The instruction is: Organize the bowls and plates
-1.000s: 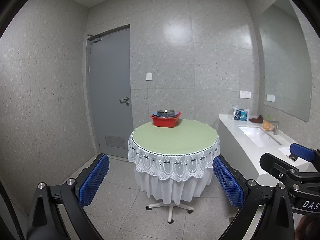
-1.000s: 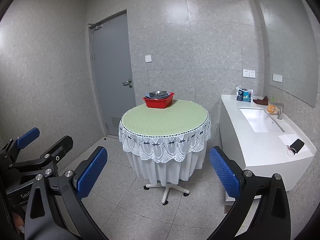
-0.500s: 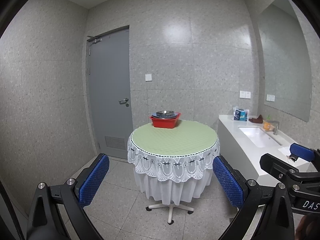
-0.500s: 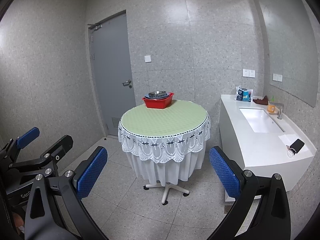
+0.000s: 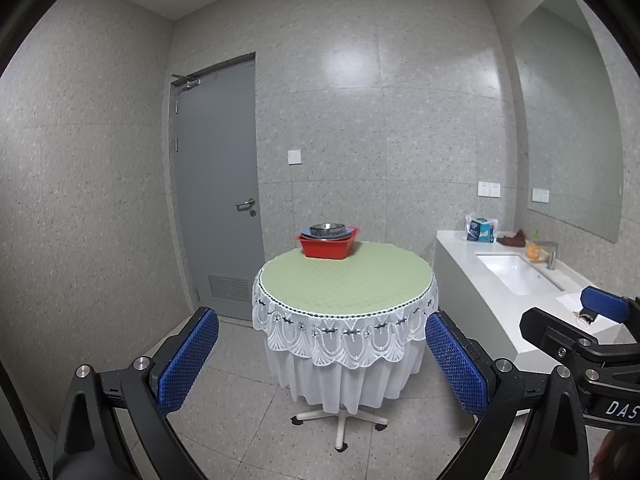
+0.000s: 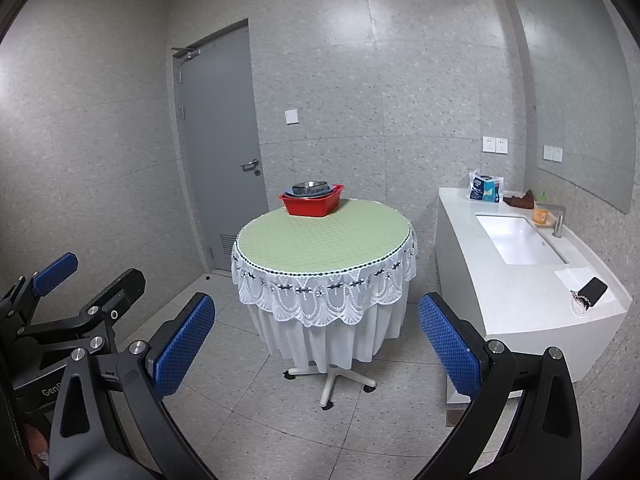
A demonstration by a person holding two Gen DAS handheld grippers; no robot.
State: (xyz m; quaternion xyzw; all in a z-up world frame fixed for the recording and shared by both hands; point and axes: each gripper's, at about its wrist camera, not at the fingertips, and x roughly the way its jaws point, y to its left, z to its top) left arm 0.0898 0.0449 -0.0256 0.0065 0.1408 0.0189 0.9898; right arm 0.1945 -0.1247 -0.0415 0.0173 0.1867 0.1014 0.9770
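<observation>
Left wrist view
Left gripper point(image 5: 320, 364): level, aimed at the round table point(image 5: 346, 280); jaws spread wide, nothing between the blue pads point(image 5: 188, 362).
Right gripper point(image 5: 580, 332): seen at right edge, beside the vanity counter point(image 5: 500, 300); spread cannot be told here.
Red basin point(image 5: 328, 246): at the table's far edge, holding a blue plate point(image 5: 310, 235) under a metal bowl point(image 5: 327, 229).
Open room: bare tiled floor point(image 5: 240, 380) between gripper and table; green top bare from near edge up to the basin.

Right wrist view
Right gripper point(image 6: 316, 346): level, pointed at the table point(image 6: 324, 240); jaws wide apart, holding nothing.
Left gripper point(image 6: 86, 280): at lower left, jaws parted, nothing held.
Red basin point(image 6: 311, 205): far edge of the table, toward the grey door point(image 6: 220, 152); metal bowl point(image 6: 309, 189) stacked on top.
Edges: lace skirt overhangs the rim; counter near the table's right side, a floor gap between them.
Counter: sink point(image 6: 520, 240) mid-way, phone point(image 6: 594, 289) at near corner.
</observation>
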